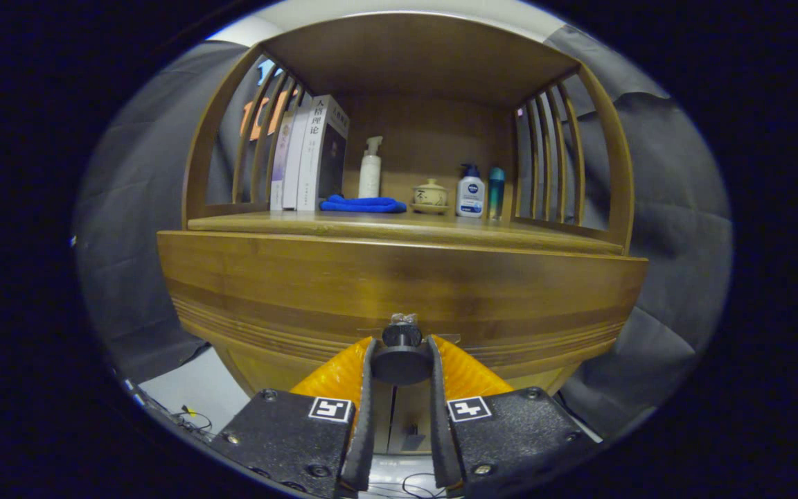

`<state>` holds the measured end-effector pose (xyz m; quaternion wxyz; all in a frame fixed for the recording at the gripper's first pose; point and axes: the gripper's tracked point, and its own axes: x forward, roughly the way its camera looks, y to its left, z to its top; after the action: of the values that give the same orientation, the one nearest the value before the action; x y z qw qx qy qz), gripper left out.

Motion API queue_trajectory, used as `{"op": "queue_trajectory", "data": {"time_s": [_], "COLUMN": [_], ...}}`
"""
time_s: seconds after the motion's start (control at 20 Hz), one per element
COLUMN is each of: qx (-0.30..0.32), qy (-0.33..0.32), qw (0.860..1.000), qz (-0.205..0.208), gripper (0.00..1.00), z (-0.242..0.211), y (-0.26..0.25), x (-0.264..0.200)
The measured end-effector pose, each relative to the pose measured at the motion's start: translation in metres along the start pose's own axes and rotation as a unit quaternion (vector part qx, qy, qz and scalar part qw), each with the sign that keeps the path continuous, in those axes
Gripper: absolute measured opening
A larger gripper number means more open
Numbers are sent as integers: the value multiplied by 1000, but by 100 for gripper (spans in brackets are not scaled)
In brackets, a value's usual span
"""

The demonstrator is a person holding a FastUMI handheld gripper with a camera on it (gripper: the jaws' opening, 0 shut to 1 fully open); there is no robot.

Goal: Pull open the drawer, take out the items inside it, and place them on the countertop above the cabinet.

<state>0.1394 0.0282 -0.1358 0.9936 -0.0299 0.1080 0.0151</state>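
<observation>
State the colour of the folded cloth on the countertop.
Blue: the cloth, seen in the gripper view.

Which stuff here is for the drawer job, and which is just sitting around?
For the job: drawer knob, pinched by the gripper; drawer front; countertop.
Just sitting: books, blue cloth, spray bottle, small lidded pot, lotion bottle.
</observation>
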Motion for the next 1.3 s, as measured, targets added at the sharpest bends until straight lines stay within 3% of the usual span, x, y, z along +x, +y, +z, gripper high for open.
{"op": "queue_trajectory", "data": {"time_s": [0.6,1.3], "qx": [-1,22], "qy": [-2,36], "qw": [1000,999], "qz": [12,32], "gripper": [37,37], "z": [-28,-46], "y": [2,4], "x": [-75,-132]}}
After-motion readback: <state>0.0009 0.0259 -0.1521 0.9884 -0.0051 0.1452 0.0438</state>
